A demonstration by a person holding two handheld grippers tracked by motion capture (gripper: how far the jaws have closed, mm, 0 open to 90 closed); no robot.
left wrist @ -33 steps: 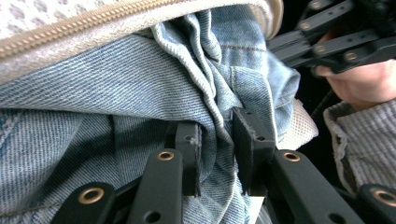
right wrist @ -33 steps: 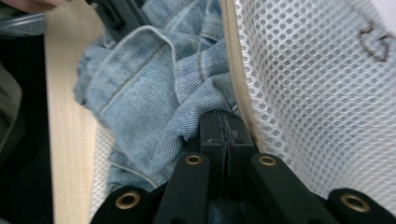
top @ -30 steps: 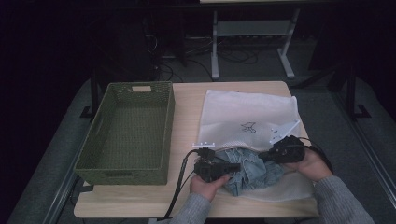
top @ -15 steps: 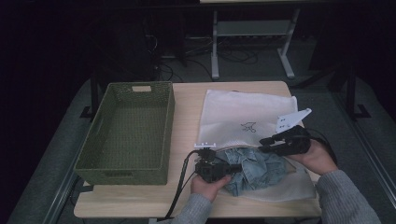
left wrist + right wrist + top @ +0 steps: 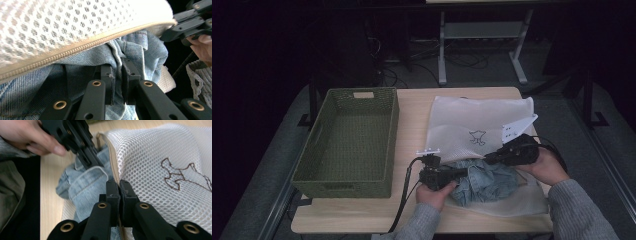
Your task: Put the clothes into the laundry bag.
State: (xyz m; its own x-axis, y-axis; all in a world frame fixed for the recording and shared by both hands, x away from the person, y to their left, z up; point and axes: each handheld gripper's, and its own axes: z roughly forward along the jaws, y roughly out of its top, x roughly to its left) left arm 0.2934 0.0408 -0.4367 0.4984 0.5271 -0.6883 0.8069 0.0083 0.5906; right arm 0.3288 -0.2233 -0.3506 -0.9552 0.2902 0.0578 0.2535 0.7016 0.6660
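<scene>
A white mesh laundry bag (image 5: 477, 120) with a small embroidered figure lies on the wooden table (image 5: 412, 115). A bundle of blue denim (image 5: 487, 182) sits at its near, open end. My left gripper (image 5: 464, 172) has just been closing and is now shut on a fold of the denim (image 5: 82, 65); its jaws (image 5: 119, 67) pinch the cloth under the bag's zipper edge (image 5: 75, 50). My right gripper (image 5: 489, 159) has also just been closing. It is shut (image 5: 119, 187) on the zipper edge of the mesh bag (image 5: 155, 152), holding it up over the denim (image 5: 85, 185).
A green woven basket (image 5: 342, 187) stands empty on the left half of the table, close to my left hand. Bare wood runs between basket and bag. The table's front edge is just behind both forearms. Beyond the table are a dark floor and metal table legs.
My right gripper has risen a little with the bag's zipper edge, opening the bag's mouth above the denim. The left gripper has stayed at the denim.
</scene>
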